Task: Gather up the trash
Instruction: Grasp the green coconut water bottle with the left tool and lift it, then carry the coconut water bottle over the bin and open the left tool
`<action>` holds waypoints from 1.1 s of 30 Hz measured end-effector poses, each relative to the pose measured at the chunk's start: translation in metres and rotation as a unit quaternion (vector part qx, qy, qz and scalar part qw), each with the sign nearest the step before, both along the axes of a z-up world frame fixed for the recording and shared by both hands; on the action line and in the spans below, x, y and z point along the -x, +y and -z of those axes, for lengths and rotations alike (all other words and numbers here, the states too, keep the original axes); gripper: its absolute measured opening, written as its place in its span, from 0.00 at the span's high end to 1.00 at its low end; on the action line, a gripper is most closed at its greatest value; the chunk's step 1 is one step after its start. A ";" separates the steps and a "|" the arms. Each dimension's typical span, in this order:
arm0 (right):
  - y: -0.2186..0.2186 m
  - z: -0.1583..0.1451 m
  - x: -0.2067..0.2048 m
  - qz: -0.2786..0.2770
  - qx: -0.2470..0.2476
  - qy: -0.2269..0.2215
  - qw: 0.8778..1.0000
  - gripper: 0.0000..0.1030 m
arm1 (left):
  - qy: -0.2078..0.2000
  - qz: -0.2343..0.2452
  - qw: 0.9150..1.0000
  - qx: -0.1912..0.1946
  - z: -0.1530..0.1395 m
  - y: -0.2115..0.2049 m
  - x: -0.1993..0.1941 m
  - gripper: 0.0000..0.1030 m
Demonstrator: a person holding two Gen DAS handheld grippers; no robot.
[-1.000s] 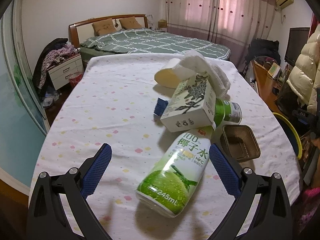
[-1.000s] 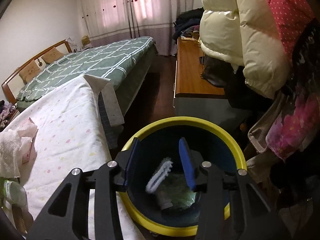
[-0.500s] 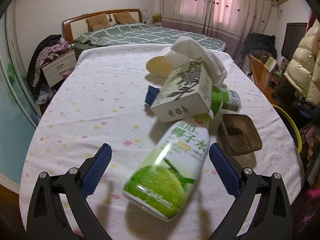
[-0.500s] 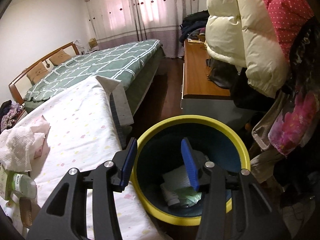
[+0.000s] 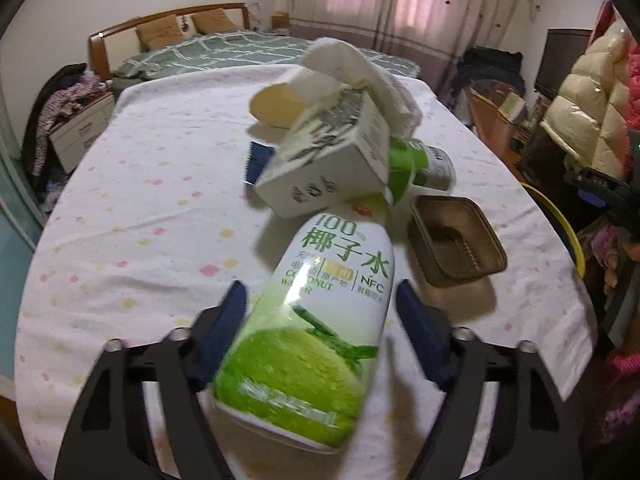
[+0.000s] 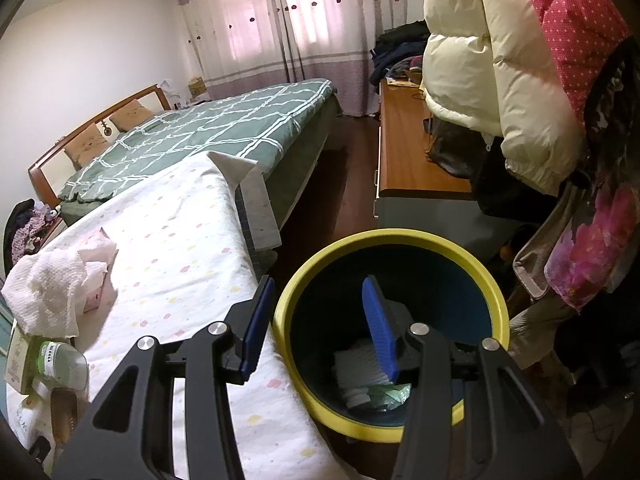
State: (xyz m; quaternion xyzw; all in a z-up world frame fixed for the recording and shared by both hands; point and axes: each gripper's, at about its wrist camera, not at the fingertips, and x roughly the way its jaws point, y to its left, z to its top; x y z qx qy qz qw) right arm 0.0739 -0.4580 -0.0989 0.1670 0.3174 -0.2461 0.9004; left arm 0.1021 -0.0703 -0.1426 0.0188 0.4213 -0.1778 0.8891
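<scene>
In the left wrist view a green and white coconut water bottle (image 5: 320, 312) lies on the dotted tablecloth (image 5: 140, 208), its base toward me. My left gripper (image 5: 320, 328) has its jaws around the bottle's lower body, close to its sides; contact is not clear. Behind it lie a white carton (image 5: 324, 164), a second green bottle (image 5: 420, 160), a brown tray (image 5: 456, 240) and a white cloth (image 5: 360, 68). My right gripper (image 6: 320, 320) is open and empty above the yellow-rimmed bin (image 6: 400, 240), which holds trash (image 6: 368, 380).
A blue brush-like item (image 5: 256, 160) and a yellow-ended roll (image 5: 280, 104) lie behind the carton. The bin stands on the floor at the table's right edge, near a wooden cabinet (image 6: 404, 140) and hanging coats (image 6: 500, 60). A bed (image 6: 208, 128) lies beyond.
My left gripper moved forward over the coconut water bottle and its jaws closed in around it. My right gripper dropped a white item into the bin, opened wider and drew back.
</scene>
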 end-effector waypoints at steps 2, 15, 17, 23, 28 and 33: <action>0.000 0.000 0.001 -0.001 -0.003 -0.002 1.000 0.57 | 0.000 0.010 1.000 0.007 0.000 -0.001 0.000 0.44; 0.004 -0.004 0.006 -0.013 -0.012 -0.015 1.000 0.57 | -0.071 0.036 0.997 -0.007 -0.053 0.002 0.027 0.50; 0.005 -0.005 0.007 -0.015 -0.013 -0.016 1.000 0.57 | -0.084 0.035 0.996 -0.005 -0.062 0.003 0.029 0.50; 0.003 -0.008 0.013 -0.014 -0.015 -0.023 1.000 0.57 | -0.096 0.034 0.995 -0.009 -0.075 0.000 0.027 0.50; -0.003 -0.010 0.018 -0.011 -0.018 -0.028 0.999 0.57 | -0.100 0.041 0.994 -0.008 -0.081 -0.002 0.027 0.50; -0.008 -0.012 0.023 -0.008 -0.019 -0.033 0.999 0.57 | -0.110 0.051 0.993 -0.007 -0.090 -0.015 0.026 0.50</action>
